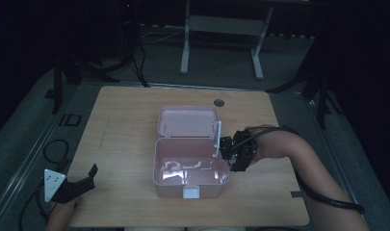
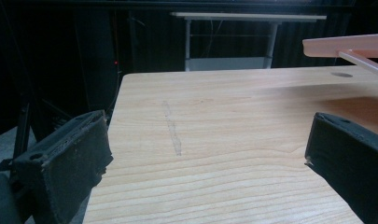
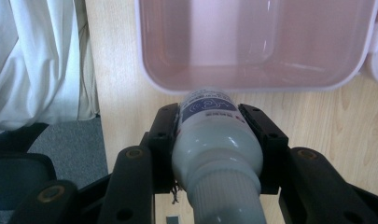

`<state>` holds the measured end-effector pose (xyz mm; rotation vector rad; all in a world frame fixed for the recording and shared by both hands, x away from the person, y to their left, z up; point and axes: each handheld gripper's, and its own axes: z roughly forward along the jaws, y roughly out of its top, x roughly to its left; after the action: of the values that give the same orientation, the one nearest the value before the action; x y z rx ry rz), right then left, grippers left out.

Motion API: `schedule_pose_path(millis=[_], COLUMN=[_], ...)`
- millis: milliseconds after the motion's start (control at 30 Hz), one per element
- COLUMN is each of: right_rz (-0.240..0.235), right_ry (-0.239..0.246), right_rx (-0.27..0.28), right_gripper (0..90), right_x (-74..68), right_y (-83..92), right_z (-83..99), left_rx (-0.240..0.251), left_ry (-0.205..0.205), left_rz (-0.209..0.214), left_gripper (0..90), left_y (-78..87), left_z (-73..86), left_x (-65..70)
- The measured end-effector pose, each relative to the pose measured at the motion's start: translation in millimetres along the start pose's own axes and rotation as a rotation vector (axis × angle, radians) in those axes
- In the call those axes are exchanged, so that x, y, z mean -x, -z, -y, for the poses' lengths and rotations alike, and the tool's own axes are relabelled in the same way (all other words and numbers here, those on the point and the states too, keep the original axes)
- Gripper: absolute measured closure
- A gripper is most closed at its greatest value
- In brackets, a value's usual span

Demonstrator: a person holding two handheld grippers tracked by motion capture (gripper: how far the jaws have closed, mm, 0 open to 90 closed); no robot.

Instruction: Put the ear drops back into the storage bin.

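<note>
Dim room with dark stands and cables behind a light wooden table.

High view. A pink box stands open at the table's centre, its lid thrown back on the far side and a white latch on its near wall. The right gripper sits just beside the box's right wall, the forearm reaching in from the near right. The left gripper rests at the near left corner, well apart from the box, with its grey three-cornered plate on top.

Left gripper view. Both black jaws stand wide apart with only bare table between them; nothing is held. The edge of the pink lid shows at far right.

Right gripper view. The jaws are closed against the two sides of a small white bottle, which carries a blue printed label at the end pointing towards the box and a ribbed cap at the end nearest the camera. The box interior lies just beyond the bottle's tip and appears empty.

Handling, as judged: the bottle looks like light, rigid, smooth plastic, so it could slip or roll between the jaws. The present hold across the body, just above the cap shoulder, seems the soundest place.
</note>
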<state>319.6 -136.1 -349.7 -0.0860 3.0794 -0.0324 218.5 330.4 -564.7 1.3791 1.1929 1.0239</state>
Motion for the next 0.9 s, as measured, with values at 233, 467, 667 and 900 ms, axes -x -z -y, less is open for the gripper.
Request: schedule_pose_path(millis=[233, 467, 667, 900], right_rz=[-0.004, -0.017, -0.035, -0.043], right_ry=[0.011, 0.015, 0.009, 0.015], right_rx=[-0.010, -0.021, -0.002, 0.008], right_gripper=[59.7, 59.7, 59.7, 59.7], right_x=[6.8, 13.6, 19.2, 22.0], right_y=[-4.3, -16.5, -26.4, -42.8], right_z=[-16.2, -27.3, -33.8, -40.4], left_rx=[0.000, 0.002, 0.001, 0.001], left_ry=[0.000, -0.002, -0.001, 0.001], left_rz=[0.001, 0.003, 0.002, 0.003], left_gripper=[0.4, 0.4, 0.4, 0.4], left_y=[0.0, 0.0, 0.0, -0.1], left_z=[0.0, 0.1, 0.1, 0.1], left_x=[-0.1, -0.1, -0.1, 0.0])
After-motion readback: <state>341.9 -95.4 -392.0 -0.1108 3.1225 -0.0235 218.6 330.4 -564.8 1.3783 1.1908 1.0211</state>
